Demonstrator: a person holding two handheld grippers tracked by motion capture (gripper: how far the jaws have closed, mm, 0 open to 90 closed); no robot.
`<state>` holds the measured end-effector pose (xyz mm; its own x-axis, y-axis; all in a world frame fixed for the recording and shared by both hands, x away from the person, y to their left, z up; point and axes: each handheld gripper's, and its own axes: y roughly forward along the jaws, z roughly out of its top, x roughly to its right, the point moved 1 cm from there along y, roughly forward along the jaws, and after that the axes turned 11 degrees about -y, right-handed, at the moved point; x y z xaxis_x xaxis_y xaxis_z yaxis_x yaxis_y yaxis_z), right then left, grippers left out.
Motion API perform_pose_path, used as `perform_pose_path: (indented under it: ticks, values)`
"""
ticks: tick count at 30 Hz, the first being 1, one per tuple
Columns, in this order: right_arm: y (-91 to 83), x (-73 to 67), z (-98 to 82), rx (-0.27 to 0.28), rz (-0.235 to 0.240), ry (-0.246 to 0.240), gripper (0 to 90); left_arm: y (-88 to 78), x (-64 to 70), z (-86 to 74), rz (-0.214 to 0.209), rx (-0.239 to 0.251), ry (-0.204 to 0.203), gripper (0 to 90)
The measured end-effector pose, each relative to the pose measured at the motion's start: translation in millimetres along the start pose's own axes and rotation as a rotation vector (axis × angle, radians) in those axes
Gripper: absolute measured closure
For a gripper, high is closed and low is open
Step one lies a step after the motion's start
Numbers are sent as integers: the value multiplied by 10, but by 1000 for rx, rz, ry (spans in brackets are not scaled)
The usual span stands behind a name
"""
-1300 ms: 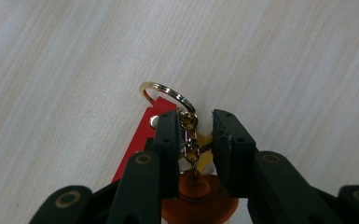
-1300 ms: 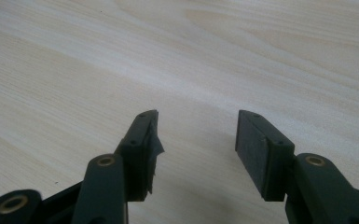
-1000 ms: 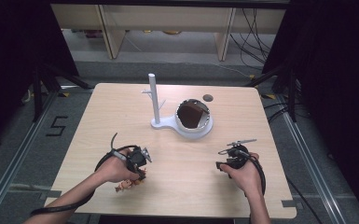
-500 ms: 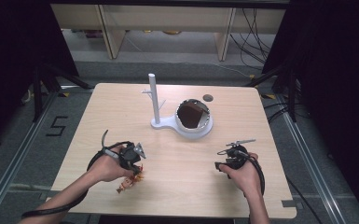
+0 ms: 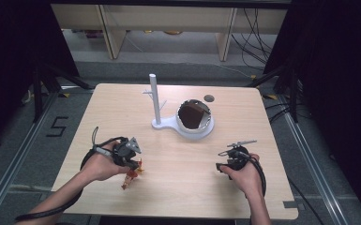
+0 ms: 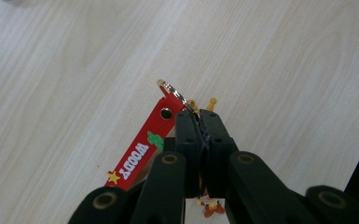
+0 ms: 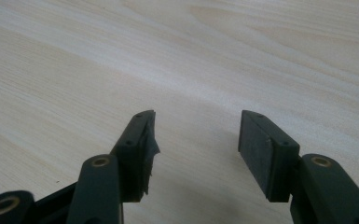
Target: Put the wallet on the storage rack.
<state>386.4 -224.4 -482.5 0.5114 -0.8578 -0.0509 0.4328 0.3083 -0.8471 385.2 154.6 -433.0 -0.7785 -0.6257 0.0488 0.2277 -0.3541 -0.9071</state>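
Pinching the keychain [image 6: 142,151] by its gold ring [image 6: 172,92], our left gripper [image 6: 199,122] has its jaws pressed together on the thin metal, with the red strap hanging beside them and a small orange charm [image 6: 210,208] dangling under them over the table [image 5: 178,187]. Our right gripper [image 7: 196,135] hovers low over bare wood, jaws wide apart and holding nothing. We judge the keychain light and floppy: the strap will swing, the ring is hard and slick, so the grip on the ring looks narrow and could slip. Farther out stand the white stand [image 5: 155,101] and the bowl [image 5: 206,131] at its base.
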Motion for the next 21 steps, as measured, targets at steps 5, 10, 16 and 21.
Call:
perform_pose_path:
  ticks: [5, 10, 16, 21]
  values:
    - [1, -8, 4, 2, 0, 8, 465, -129, -76, 31, 22, 32, 1, 868]
    - [8, -4, 1, 6, -5, 2, 462, -226, -130, 52, 43, 82, -28, 868]
    - [0, -8, 2, 1, -2, -1, 459, -340, -209, 83, 69, 110, -30, 868]
    - [8, -17, 0, 4, -2, 7, 458, -404, -286, 125, 81, 140, -45, 868]
